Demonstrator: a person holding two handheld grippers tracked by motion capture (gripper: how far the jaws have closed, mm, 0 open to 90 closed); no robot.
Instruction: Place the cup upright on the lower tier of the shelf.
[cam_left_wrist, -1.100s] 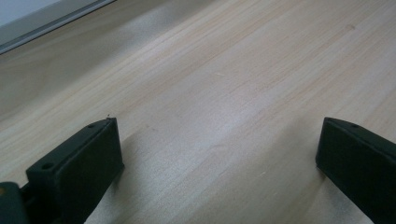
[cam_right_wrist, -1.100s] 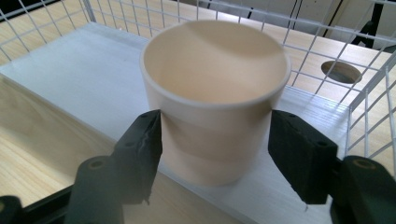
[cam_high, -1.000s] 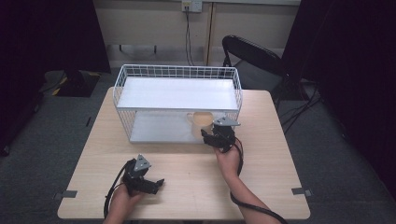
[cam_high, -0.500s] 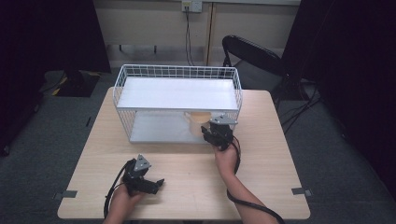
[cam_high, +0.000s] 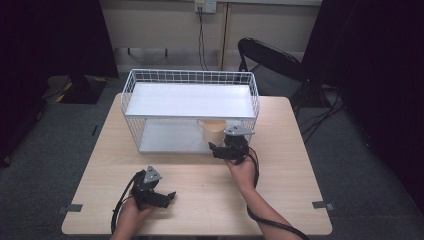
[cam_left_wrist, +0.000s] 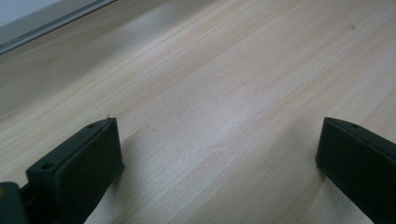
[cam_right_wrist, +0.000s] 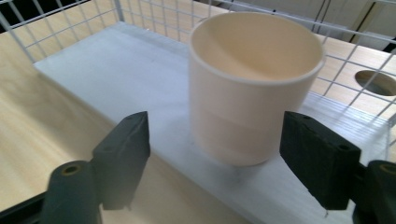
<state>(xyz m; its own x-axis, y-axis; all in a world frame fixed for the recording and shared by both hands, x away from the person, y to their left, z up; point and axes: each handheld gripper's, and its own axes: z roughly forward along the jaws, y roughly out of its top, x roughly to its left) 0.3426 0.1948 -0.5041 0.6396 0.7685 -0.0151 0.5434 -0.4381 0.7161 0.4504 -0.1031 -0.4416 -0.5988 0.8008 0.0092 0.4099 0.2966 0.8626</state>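
Observation:
A cream cup (cam_high: 215, 131) (cam_right_wrist: 252, 88) stands upright on the lower shelf (cam_right_wrist: 116, 65) of a white wire rack (cam_high: 190, 76), near the shelf's front right. My right gripper (cam_high: 217, 148) (cam_right_wrist: 219, 140) is open just in front of the cup. Its jaws sit wide apart to either side, short of the cup's wall and not touching it. My left gripper (cam_high: 167, 197) (cam_left_wrist: 217, 140) rests low over the bare wooden table (cam_high: 300, 165) near the front left, open with nothing between its jaws.
The rack's upper shelf (cam_high: 190, 100) overhangs the cup, and wire mesh (cam_right_wrist: 345, 60) closes the back and sides. A round hole (cam_right_wrist: 376, 81) shows in the tabletop behind the mesh. A black chair (cam_high: 270, 55) stands beyond the table's far right.
My right gripper has drawn back slightly toward the table's front edge. The cup stays in the same spot on the lower shelf. The left gripper has not moved.

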